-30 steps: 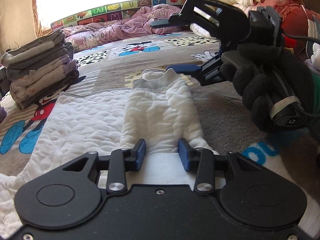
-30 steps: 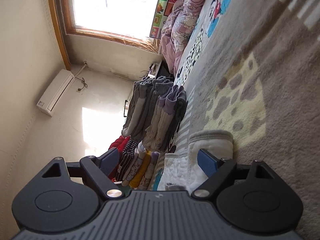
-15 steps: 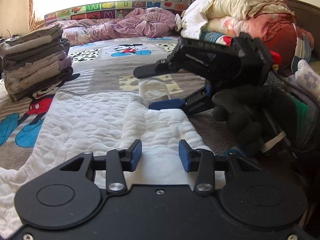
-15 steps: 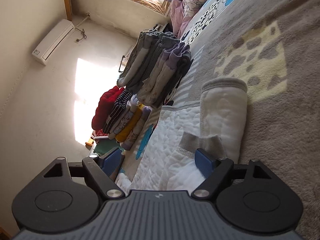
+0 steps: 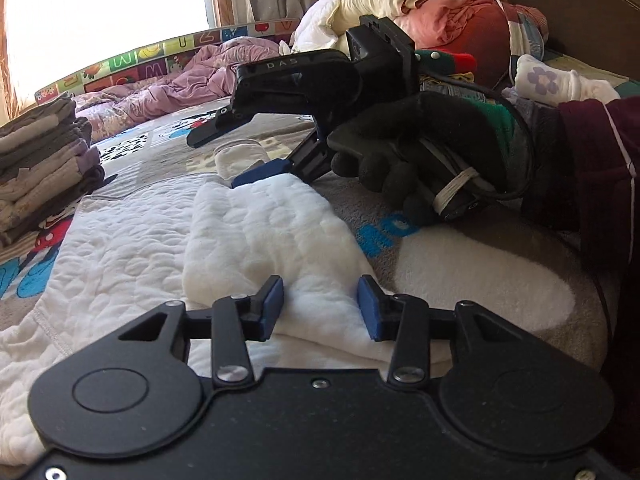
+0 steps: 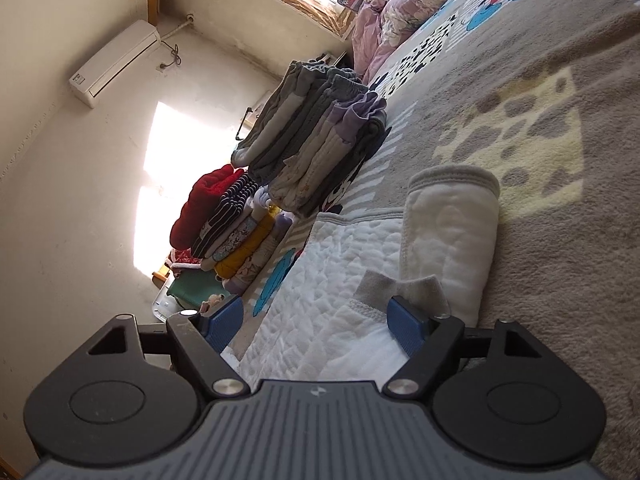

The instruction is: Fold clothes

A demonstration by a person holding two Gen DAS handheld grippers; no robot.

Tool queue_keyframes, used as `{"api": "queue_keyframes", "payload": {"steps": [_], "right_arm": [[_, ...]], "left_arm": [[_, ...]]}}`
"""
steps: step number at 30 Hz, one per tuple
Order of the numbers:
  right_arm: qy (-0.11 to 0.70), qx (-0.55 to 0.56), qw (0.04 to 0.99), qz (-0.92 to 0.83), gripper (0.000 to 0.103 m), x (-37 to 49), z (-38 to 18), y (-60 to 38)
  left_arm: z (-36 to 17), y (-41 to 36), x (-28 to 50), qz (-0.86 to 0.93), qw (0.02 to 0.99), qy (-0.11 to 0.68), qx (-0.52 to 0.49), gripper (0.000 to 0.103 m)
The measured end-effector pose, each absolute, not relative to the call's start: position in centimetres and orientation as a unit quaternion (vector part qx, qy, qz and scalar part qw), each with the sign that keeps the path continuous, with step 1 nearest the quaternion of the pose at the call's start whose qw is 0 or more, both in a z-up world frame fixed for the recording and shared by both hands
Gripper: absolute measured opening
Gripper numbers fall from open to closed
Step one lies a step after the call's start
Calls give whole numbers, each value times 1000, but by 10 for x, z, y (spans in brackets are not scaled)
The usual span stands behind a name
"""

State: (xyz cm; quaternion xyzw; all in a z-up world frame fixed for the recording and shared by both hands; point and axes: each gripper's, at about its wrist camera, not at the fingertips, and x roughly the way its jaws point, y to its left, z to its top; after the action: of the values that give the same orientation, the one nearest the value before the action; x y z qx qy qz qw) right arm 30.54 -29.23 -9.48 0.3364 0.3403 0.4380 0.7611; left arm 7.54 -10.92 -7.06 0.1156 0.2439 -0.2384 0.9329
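On the bed blanket [image 5: 460, 268] the white quilted garment [image 5: 132, 256] lies spread, one sleeve [image 5: 272, 224] already folded over its body; a stack of folded clothes [image 5: 40, 172] stands well apart, so much seems done; this piece is only partly folded. The left gripper [image 5: 320, 306] has its jaws apart over the sleeve; the right gripper [image 6: 314, 322] is also apart, holding nothing.
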Motion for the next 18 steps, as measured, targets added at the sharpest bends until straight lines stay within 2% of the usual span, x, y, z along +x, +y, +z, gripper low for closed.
{"api": "queue_keyframes", "payload": {"steps": [2,3,4,6,11,18], "right_arm": [[332,330,778,421,63,300,-93,-292],[320,321,792,409,63,293,-88,-293],[305,311,809,396,66,285,-82,-294],[279,306,832,370,84,268,-72,-300],[231,365,849,304,85,220,-61,-329],[201,385,871,230,86,139,-57,-347]], "left_arm": [[-64,-101,69,-242,933,248,99,42],[-61,-96,66,-246,932,250,89,46],[-57,-91,63,-251,931,253,80,48],[-51,-79,54,-250,935,243,71,52],[-40,-41,40,-226,946,233,5,54],[-37,42,30,-125,953,248,-121,62]]}}
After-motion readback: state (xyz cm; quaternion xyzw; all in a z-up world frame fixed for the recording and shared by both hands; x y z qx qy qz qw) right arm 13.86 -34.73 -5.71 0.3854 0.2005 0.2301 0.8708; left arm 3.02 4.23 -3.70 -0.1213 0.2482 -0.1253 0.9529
